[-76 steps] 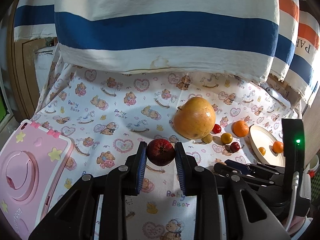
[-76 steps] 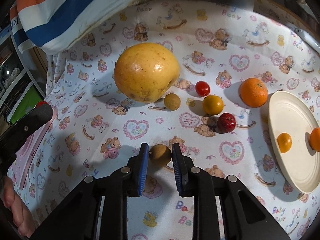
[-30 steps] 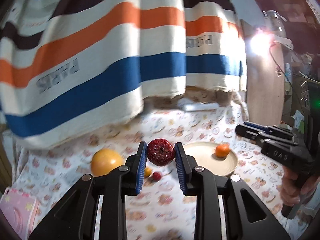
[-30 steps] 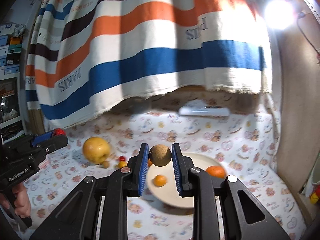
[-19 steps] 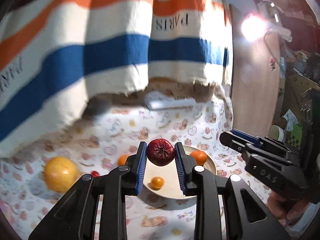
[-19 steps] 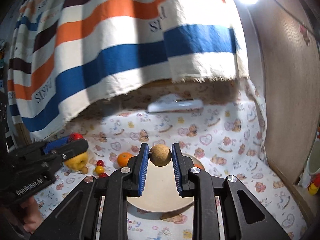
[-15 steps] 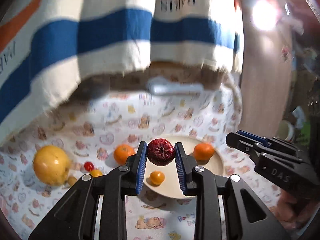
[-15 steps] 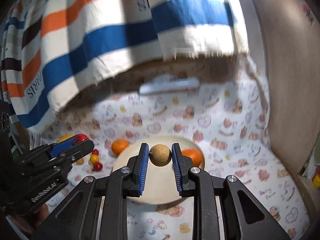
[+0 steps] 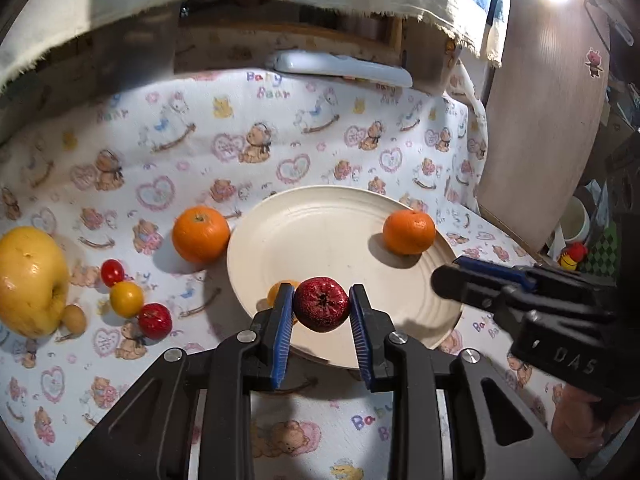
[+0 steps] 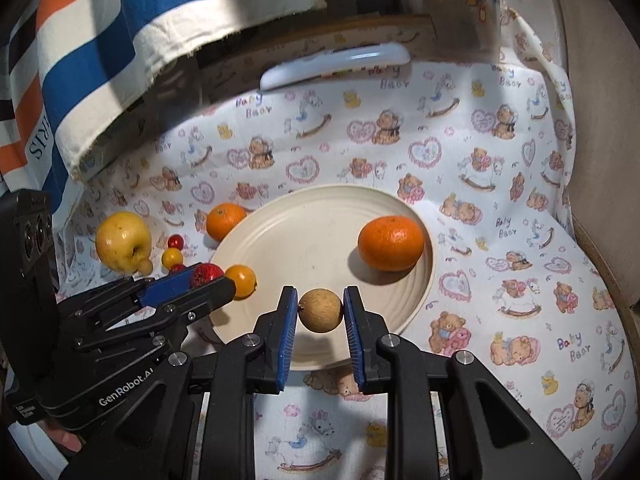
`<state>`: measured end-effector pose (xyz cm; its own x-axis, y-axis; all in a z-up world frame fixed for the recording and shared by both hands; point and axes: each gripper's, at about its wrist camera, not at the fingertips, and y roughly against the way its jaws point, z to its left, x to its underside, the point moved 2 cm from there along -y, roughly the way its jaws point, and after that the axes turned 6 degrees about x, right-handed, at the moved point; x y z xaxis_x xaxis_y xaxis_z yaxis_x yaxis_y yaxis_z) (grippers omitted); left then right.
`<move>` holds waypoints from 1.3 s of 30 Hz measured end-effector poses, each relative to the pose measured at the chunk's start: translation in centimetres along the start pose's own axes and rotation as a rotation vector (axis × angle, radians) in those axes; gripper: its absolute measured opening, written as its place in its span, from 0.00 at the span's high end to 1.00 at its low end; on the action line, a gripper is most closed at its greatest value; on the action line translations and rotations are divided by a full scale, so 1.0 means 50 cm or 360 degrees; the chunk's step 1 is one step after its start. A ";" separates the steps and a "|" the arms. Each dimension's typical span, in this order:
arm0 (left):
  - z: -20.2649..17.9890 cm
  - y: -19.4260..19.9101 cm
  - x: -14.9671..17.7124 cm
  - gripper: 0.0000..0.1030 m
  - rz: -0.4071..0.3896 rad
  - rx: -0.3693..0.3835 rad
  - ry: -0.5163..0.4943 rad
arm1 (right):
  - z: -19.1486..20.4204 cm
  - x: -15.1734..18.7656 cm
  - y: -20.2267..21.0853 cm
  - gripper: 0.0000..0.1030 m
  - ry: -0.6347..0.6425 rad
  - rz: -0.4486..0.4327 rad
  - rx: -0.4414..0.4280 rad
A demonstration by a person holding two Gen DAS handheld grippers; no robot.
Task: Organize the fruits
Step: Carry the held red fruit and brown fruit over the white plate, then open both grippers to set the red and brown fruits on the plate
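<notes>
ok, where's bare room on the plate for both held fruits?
The plate is bare through its centre and far half, between the big orange at its right and the small orange at its near-left rim. Left of the plate, loose fruit crowds beside the yellow apple.

A plate (image 9: 404,336) sits on the surface (image 9: 280,136), with one big orange (image 9: 409,232) at its far right edge and a small orange (image 10: 241,281) at its near left edge. Another orange (image 9: 201,234) lies just left of the plate. Further left sit the tomatoes (image 9: 127,299) and then a big apple (image 9: 30,280). A flat remote (image 9: 340,69) lies far behind the plate.
</notes>
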<state>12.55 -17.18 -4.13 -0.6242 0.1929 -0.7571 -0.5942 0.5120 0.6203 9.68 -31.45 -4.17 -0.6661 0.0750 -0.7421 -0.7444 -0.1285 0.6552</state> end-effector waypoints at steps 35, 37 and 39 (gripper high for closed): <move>0.003 -0.027 0.012 0.73 0.0101 -0.0090 -0.0082 | 0.003 0.009 -0.033 0.76 0.0062 0.0137 0.0058; 0.000 -0.028 0.012 0.73 0.0103 -0.0094 -0.0094 | 0.003 0.009 -0.033 0.76 0.0070 0.0138 0.0058; -0.001 -0.027 0.012 0.73 0.0102 -0.0091 -0.0090 | 0.004 0.009 -0.033 0.76 0.0070 0.0137 0.0058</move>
<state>12.96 -17.78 -5.44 -0.6330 0.2717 -0.7249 -0.5831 0.4487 0.6773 10.58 -31.01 -5.54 -0.7257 0.0216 -0.6876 -0.6861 -0.0967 0.7211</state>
